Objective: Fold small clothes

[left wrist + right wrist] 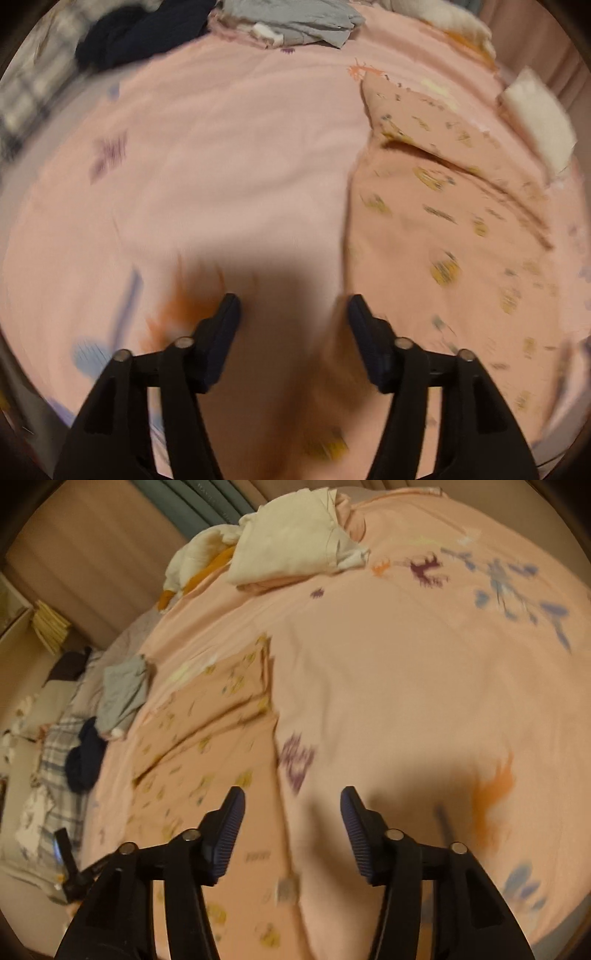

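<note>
**Bed surface: garments and grippers**

A pink printed garment (pixel 443 206), soft cotton-like cloth with small yellow motifs, is laid flat and partly folded on the pink bedsheet (pixel 221 166). No container is seen. Beyond the garment a grey folded garment (pixel 295 18) and a dark navy bundle (pixel 140 33) are set near the sheet's far edge; a cream heap (pixel 291 542) is piled apart from it. The left gripper (pixel 293 310) is spread wide beside the garment's edge, grasping nothing. The right gripper (pixel 291 805) is likewise released, over the garment's border.
</note>
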